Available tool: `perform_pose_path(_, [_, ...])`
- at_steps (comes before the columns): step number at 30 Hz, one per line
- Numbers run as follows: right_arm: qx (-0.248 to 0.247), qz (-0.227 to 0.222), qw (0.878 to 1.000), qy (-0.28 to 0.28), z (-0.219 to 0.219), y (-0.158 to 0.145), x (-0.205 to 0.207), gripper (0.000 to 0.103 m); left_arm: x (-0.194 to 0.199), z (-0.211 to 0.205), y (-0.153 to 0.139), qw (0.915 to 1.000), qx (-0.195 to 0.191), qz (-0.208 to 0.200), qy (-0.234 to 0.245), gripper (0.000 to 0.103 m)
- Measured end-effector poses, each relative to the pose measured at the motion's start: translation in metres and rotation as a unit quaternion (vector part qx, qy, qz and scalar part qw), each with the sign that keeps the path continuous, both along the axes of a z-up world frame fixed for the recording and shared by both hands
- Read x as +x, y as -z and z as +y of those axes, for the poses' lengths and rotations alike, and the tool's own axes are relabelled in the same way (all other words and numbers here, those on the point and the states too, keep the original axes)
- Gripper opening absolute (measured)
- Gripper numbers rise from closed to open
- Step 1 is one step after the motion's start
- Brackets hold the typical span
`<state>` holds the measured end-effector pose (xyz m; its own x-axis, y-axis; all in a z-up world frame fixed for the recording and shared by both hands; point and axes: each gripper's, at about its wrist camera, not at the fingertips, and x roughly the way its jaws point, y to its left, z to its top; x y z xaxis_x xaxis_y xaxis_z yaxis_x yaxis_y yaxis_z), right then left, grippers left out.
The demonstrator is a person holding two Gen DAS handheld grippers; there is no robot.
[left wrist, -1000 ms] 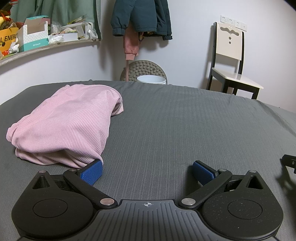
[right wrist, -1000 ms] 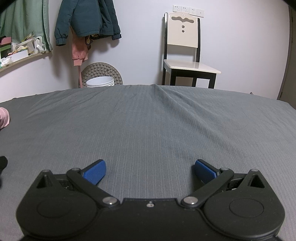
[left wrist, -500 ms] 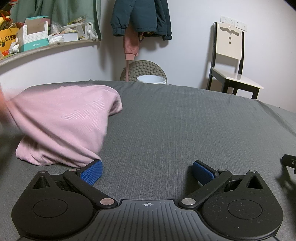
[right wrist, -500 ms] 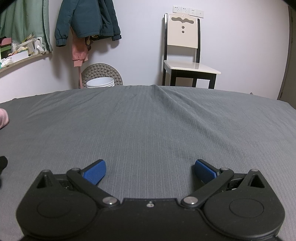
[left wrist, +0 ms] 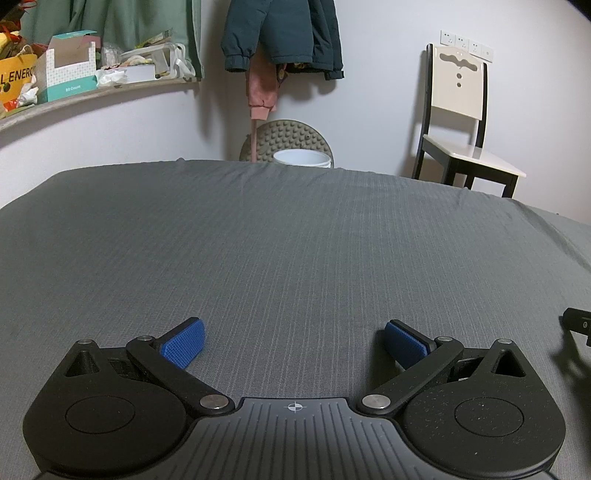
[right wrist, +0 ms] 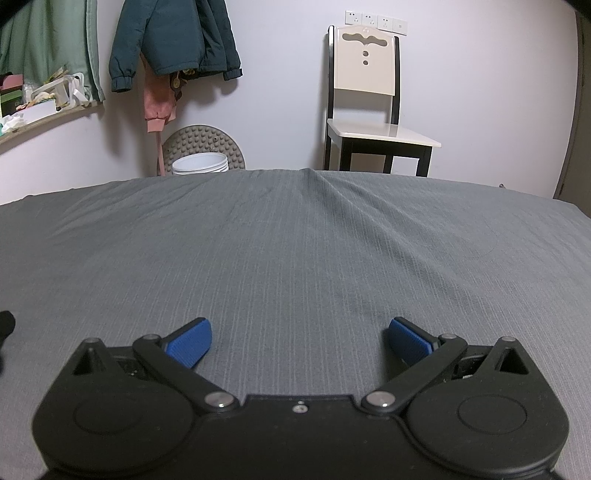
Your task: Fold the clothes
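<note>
- The grey ribbed sheet (left wrist: 295, 240) fills the lower half of both views. It lies flat, with one soft crease running towards the far edge in the right wrist view (right wrist: 306, 192).
- Neither view shows where the clothes to be folded lie. Only bare sheet stretches ahead of each tool and between its fingers.
- A dark teal jacket (left wrist: 280, 33) hangs on the far wall. A pink garment (left wrist: 260, 92) hangs below it with its cuff pointing down. Both are well apart from the tools.
- A chair (right wrist: 365, 74) with a cream back and seat and black legs stands against the wall beyond the sheet's far edge.
- A curved shelf (left wrist: 110, 92) to the left carries a teal and white box (left wrist: 66, 70) and loose clutter.
- The left tool (left wrist: 295, 336) sits low over the sheet, its jaws spread wide and holding nothing.
- The right tool (right wrist: 299, 338) sits the same way, its jaws wide apart and also holding nothing.
- A round studded mat (left wrist: 288, 136) leans on the wall, with a white bucket (left wrist: 301, 158) just in front of it.
- The blue ribbed pads (left wrist: 184, 343) on each tool's fingers face inwards, over plain sheet.
</note>
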<state>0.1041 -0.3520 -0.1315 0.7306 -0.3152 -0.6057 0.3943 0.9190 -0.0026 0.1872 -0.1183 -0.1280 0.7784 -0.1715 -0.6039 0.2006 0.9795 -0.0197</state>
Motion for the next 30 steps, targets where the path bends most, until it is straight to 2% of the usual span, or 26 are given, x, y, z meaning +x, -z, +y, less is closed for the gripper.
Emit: perform_pose_path(30, [-0.002, 0.0, 1.0, 0.001, 0.0021, -0.0003, 0.0005, 0.103, 0.0005, 0.0019, 0.0007, 1.0, 0.0, 0.0, 0.001, 0.103])
